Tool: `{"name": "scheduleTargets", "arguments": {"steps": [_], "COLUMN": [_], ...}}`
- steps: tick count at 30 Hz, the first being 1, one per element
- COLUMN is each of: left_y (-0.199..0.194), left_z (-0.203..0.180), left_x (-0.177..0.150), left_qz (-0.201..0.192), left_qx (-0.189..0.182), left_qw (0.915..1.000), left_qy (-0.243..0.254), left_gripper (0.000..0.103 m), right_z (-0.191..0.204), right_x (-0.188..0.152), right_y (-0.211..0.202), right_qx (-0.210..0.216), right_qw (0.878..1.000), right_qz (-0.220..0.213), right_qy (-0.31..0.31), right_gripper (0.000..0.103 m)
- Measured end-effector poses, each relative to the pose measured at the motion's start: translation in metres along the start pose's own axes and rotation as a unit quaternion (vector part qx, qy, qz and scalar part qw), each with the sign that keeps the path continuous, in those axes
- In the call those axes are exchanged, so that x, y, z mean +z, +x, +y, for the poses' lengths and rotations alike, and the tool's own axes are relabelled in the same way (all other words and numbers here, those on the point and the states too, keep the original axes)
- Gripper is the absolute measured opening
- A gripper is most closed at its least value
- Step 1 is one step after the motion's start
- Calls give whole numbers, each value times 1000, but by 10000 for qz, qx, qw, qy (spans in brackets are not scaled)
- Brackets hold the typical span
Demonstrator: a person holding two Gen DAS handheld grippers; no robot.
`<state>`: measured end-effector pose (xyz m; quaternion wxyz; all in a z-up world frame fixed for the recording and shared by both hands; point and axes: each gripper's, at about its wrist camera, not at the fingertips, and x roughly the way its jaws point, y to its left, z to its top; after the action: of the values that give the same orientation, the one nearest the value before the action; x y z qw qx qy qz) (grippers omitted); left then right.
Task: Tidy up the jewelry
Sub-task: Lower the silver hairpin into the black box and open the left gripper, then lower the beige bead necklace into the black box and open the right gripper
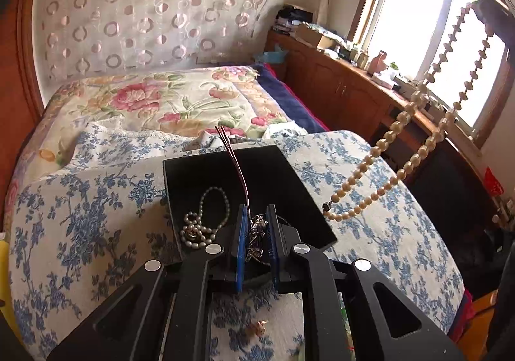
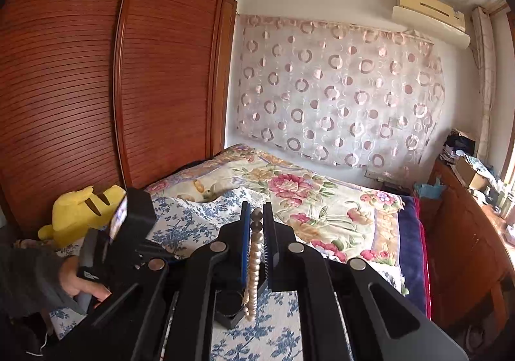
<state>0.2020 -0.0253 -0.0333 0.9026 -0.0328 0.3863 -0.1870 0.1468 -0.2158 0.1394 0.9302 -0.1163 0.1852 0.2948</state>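
While the black tray [image 1: 299,180] rests on the blue-flowered bedspread [image 1: 80,200], the left gripper [image 1: 256,232] hovers above the tray's near edge, its blue pads pinching a tangled silver piece of jewelry [image 1: 256,237]. A small pearl strand [image 1: 201,222] lies inside the tray. To the tray's right, a long pearl necklace [image 1: 399,142] hangs in the air, its top pinched between the right gripper [image 2: 256,225] fingers.
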Motion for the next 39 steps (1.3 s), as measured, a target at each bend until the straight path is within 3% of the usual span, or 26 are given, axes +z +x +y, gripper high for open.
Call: {"name": "scheduleTargets", "arguments": {"steps": [4, 7, 27, 39], "left_y": [15, 15, -36, -56], "left_z": [6, 12, 35, 43], "left_x": [1, 2, -3, -19], "left_qz": [165, 117, -334, -399], "left_qx": [63, 150, 576, 786], "left_qw": [9998, 9998, 9977, 9961], "left_qy": [-39, -76, -95, -40], "left_gripper": [11, 22, 26, 27], "right_z": [-1, -3, 8, 12], "right_x": [6, 9, 41, 34], "right_y": [12, 22, 49, 92], "right_qx": [20, 61, 46, 38], "right_qw": [10000, 9999, 9992, 9985], "right_qz": [28, 53, -42, 308], "right_qy": [-64, -75, -393, -440], "right_gripper": [9, 9, 9, 9]}}
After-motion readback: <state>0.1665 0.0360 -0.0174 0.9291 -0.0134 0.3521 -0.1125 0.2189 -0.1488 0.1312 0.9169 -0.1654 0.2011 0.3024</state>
